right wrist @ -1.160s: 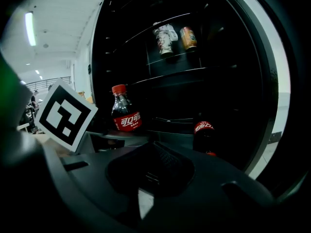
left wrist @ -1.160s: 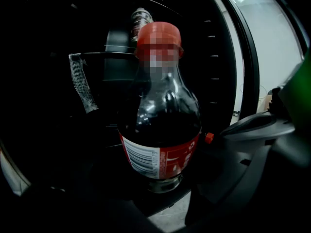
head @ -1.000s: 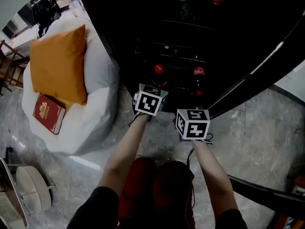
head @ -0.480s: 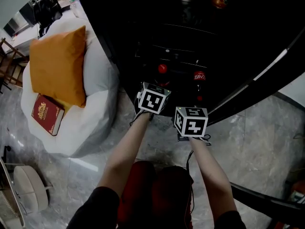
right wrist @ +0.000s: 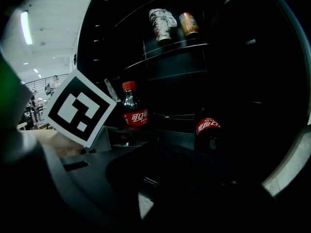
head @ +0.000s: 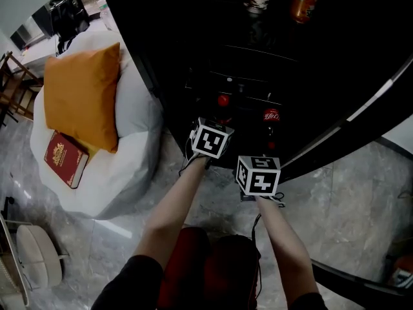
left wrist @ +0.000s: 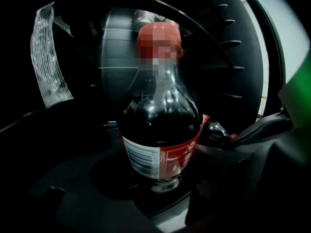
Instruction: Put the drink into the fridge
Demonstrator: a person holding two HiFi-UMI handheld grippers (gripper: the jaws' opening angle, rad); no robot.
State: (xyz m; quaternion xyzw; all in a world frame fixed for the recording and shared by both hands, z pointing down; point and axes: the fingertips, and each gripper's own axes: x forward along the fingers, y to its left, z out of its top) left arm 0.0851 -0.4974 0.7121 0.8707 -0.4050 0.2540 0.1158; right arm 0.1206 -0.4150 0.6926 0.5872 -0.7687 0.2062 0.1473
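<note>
Clamping the upright cola bottle (left wrist: 158, 130), the left gripper (head: 218, 118) holds it at the fridge's (head: 168, 57) front edge; the right gripper (head: 263, 150) gapes empty.

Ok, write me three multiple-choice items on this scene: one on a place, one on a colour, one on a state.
1. Where does the red book lie? A in a drawer; B on the white beanbag; C on a desk.
2. What colour is the cushion? A orange; B green; C blue.
3. What are the left tongs doing? A hanging empty; B gripping a mug; C gripping a cola bottle.
Key: 1 B, it rests on the beanbag by the cushion; 2 A, plainly orange in the head view; 3 C, the bottle sits clamped between them in the left gripper view.
</note>
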